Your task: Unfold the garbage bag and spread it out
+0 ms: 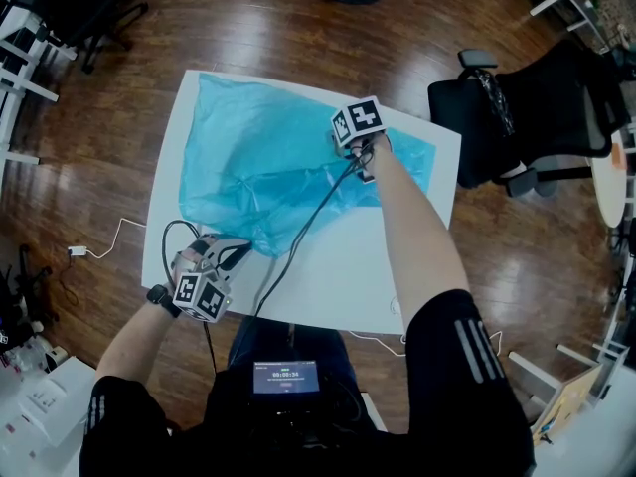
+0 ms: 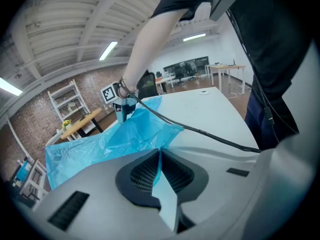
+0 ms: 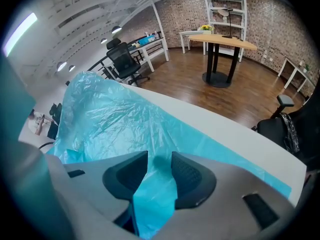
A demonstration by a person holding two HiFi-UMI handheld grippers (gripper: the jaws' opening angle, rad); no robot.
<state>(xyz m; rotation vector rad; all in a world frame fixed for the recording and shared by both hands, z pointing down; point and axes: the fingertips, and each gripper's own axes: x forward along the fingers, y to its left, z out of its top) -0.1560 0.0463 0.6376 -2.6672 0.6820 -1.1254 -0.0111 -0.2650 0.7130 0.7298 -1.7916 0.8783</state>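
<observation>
1. Garbage bag – a thin blue film lying on the white worktop. It covers the far half, largely opened out, with a creased and gathered fold running toward the near left.
2. Left hand-held gripper – at the near left edge of the worktop, its jaws closed on a near edge of the film, which rises in a crumpled ridge just beyond them.
3. Right hand-held gripper – over the far right part of the bag. Its jaws stand apart with film lying in the gap, and the pads do not appear to press on it.
4. Step in hand, as judged: spreading. Unfolding looks nearly done, but the near portion is not yet flat.
5. Next move, as judged: the right jaws must close on the film, then the two grips draw apart to pull the gathered fold taut and lay it down.
6. Black cable – trails from the right hand-held gripper across the bag and the bare worktop, so it could drag or pin the light film.
7. Office chair – on the wooden floor, well apart from the work and no obstacle.
</observation>
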